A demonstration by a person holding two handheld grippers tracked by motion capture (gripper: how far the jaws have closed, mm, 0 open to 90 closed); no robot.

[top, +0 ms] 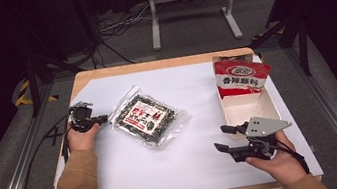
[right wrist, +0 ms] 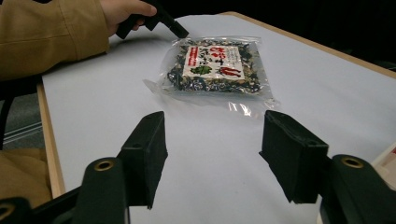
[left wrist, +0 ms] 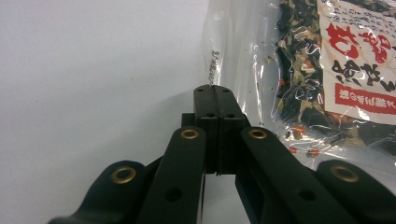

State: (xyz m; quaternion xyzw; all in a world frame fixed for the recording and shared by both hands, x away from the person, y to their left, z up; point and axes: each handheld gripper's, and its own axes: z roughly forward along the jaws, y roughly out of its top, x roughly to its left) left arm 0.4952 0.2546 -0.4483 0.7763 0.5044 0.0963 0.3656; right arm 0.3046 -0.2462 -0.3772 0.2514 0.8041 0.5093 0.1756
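Observation:
A clear bag of dried greens with a red and white label lies flat on the white sheet, left of centre. My left gripper is at the bag's left corner. In the left gripper view its jaws meet at the tip, and the bag's clear edge runs straight into the seam between them. My right gripper hovers low at the front right with its jaws wide apart and nothing between them. It looks across at the bag and the left gripper.
A white open box stands at the right of the table. A red snack bag stands upright in the box's far end. The box's corner is close to my right jaw. A white sheet covers the wooden table.

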